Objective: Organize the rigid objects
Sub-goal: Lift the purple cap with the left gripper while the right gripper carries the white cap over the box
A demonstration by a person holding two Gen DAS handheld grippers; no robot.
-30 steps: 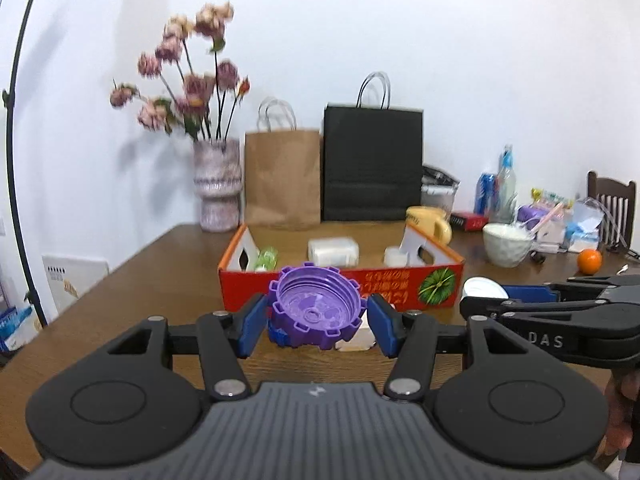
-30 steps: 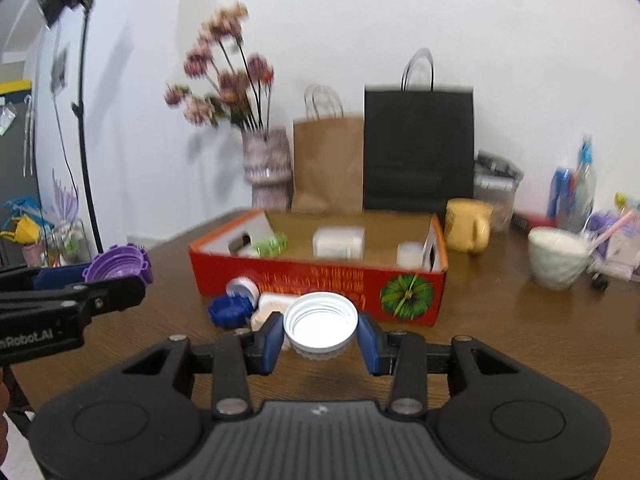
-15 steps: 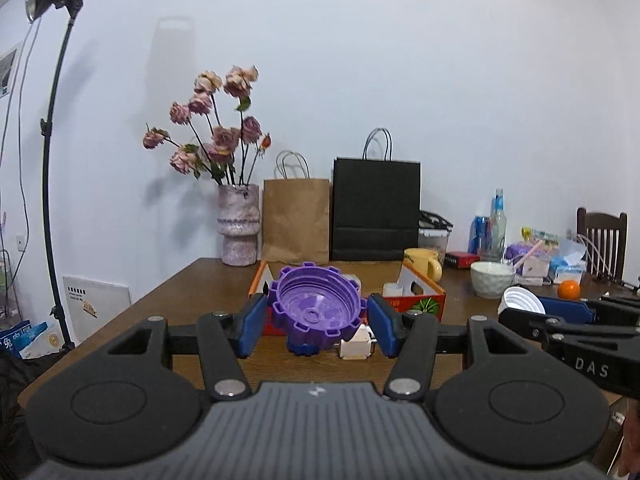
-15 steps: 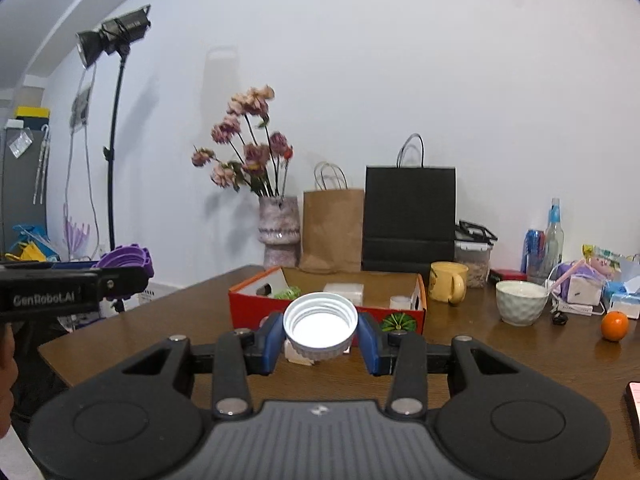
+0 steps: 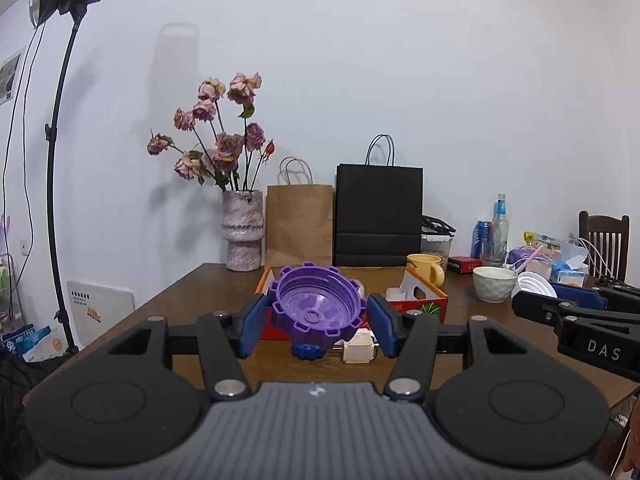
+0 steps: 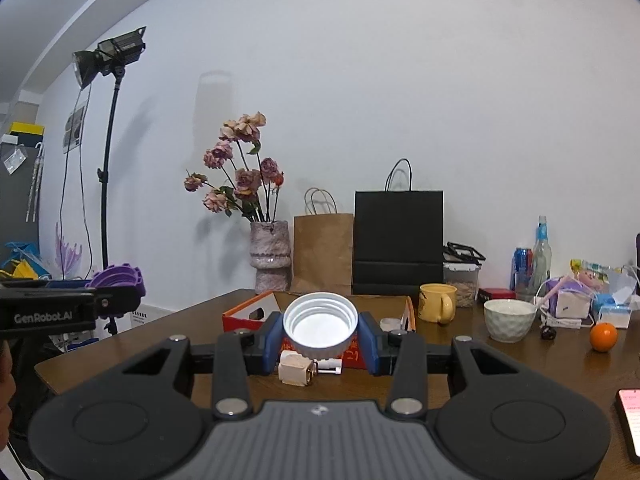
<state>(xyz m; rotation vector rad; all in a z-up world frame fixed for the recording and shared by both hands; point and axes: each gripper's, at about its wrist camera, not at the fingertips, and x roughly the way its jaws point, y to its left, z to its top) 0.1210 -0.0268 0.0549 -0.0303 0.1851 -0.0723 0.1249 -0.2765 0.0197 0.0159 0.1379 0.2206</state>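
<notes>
My left gripper (image 5: 317, 326) is shut on a purple toothed lid (image 5: 317, 308) and holds it above the wooden table (image 5: 160, 320). My right gripper (image 6: 320, 340) is shut on a white screw cap (image 6: 320, 324), also held in the air. The red cardboard box (image 5: 430, 304) lies ahead on the table with small white items inside. A beige plug adapter (image 5: 360, 351) and a blue cap (image 5: 306, 351) lie in front of the box. The adapter also shows in the right wrist view (image 6: 295, 372). The right gripper with its cap shows at the left wrist view's right side (image 5: 536, 286).
A vase of dried roses (image 5: 243, 236), a brown paper bag (image 5: 300, 224) and a black bag (image 5: 379, 216) stand at the back. A yellow mug (image 6: 437, 302), white bowl (image 6: 509, 319), orange (image 6: 603, 336), bottles and clutter sit at the right. A phone (image 6: 632, 416) lies near the right edge.
Both grippers have pulled back and risen from the box, each still holding its lid. The box and table now look farther away and lower.
</notes>
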